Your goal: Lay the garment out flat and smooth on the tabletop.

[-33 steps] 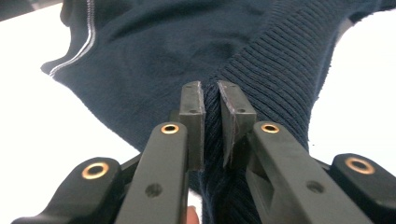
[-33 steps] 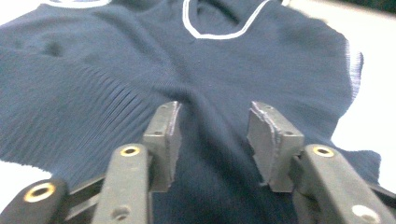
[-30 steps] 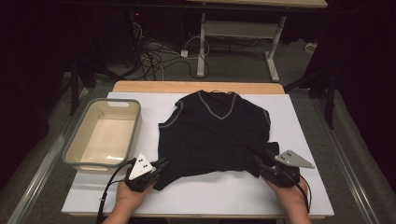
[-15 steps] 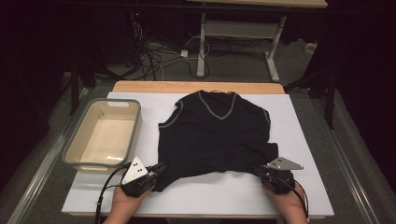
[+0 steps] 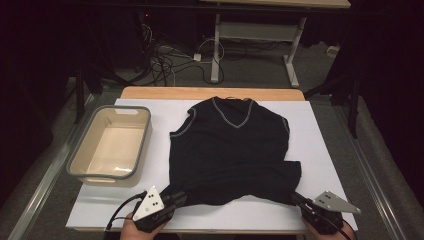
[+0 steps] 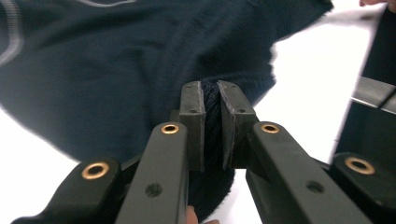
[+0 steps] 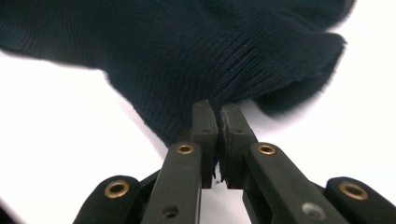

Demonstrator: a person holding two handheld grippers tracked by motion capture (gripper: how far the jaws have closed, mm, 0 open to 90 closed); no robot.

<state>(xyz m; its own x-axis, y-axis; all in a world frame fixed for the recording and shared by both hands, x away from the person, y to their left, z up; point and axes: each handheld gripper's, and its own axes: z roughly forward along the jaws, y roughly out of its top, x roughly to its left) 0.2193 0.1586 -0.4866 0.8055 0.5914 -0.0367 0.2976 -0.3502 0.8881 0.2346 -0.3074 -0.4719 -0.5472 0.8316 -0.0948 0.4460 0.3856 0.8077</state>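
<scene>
A dark navy knitted vest point(image 5: 232, 150) with grey trim at its V-neck lies flat on the white table cover point(image 5: 320, 145), neck pointing away from me. My left gripper point(image 5: 176, 198) is shut on the vest's near left hem corner; in the left gripper view, bunched navy knit point(image 6: 212, 116) sits squeezed between the pads. My right gripper point(image 5: 298, 199) is shut on the near right hem corner, its jaws having just closed; the right gripper view shows ribbed hem point(image 7: 243, 60) pinched at the fingertips. Both hands are at the table's near edge.
A beige plastic tub point(image 5: 112, 145) with a grey rim stands empty on the left of the table. Beyond the far edge are a wooden strip point(image 5: 210, 93), floor cables point(image 5: 175, 57) and a white desk frame point(image 5: 250, 35). Metal rails run along both table sides.
Both hands have drawn back toward the near edge, pulling the vest's hem with them. The right gripper's jaws closed onto the right hem corner; the left kept its grip.
</scene>
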